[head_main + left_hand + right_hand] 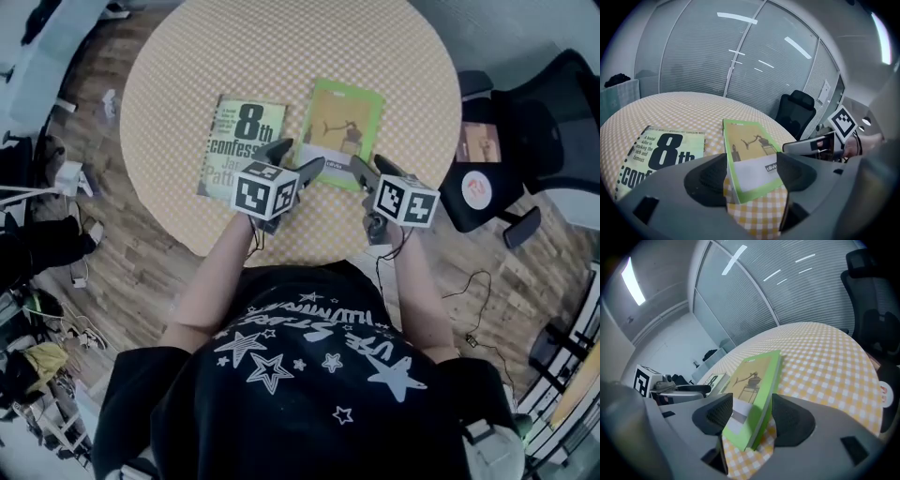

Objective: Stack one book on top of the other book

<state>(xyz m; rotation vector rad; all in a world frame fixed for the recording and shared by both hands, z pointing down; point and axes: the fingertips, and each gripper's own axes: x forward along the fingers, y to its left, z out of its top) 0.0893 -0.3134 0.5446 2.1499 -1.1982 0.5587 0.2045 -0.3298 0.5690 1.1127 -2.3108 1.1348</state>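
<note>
My left gripper (298, 159) and right gripper (371, 171) hang side by side over the near part of the round, yellow-checked desk (281, 47). Both sets of jaws are spread wide and grip nothing. The green book (343, 129) lies flat on the desk. Its near end reaches into both gaps: the left corner sits between my left jaws and the right corner between my right ones, with the pads not pressing on it. Just to its left, a little apart, lies the book with the big "8th" (242, 141) on its cover. A black chair (553, 103) stands off the desk on my right.
</note>
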